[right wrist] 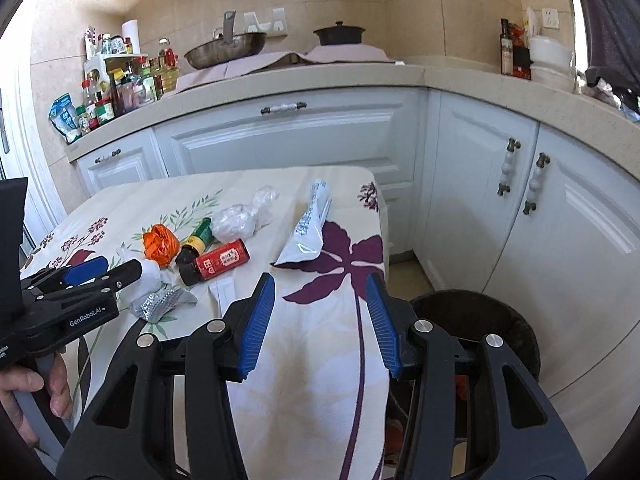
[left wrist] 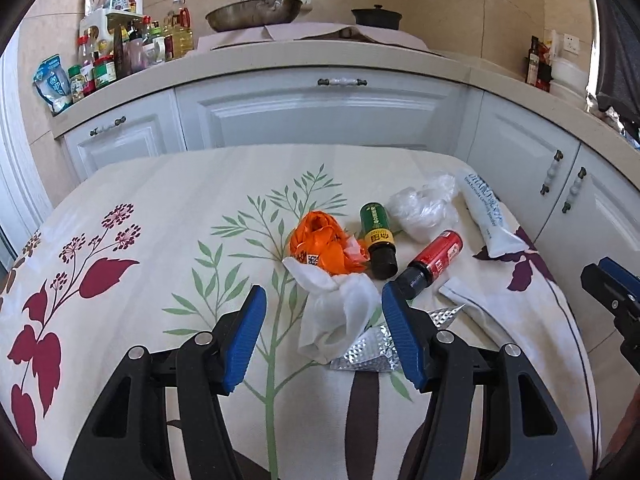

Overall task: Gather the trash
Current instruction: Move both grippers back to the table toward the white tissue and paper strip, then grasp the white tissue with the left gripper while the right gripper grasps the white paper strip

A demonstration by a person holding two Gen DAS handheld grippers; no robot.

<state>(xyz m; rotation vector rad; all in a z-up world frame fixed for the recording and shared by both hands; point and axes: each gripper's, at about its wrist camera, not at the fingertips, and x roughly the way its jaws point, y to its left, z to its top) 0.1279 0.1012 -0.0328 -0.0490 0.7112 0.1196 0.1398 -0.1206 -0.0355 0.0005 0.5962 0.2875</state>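
Observation:
Trash lies on the floral tablecloth (left wrist: 160, 216): a crumpled white tissue (left wrist: 340, 316), an orange wrapper (left wrist: 320, 248), a green bottle (left wrist: 378, 236), a red bottle (left wrist: 436, 258), a clear plastic bag (left wrist: 420, 208), a white tube (left wrist: 486, 212), a foil blister pack (left wrist: 370, 354) and a white paper strip (right wrist: 223, 292). My left gripper (left wrist: 324, 308) stands open, its blue pads either side of the tissue without touching it. My right gripper (right wrist: 322, 294) is open and empty above the table's right edge, short of the tube (right wrist: 310, 224). A dark bin (right wrist: 480, 320) stands on the floor to the right.
White kitchen cabinets (left wrist: 320, 116) and a countertop (left wrist: 280, 60) run behind and to the right of the table. On the counter are a pan (left wrist: 256, 12), a dark pot (left wrist: 376, 16) and several condiment bottles (left wrist: 120, 48). A hand (right wrist: 24, 388) holds the left gripper's handle.

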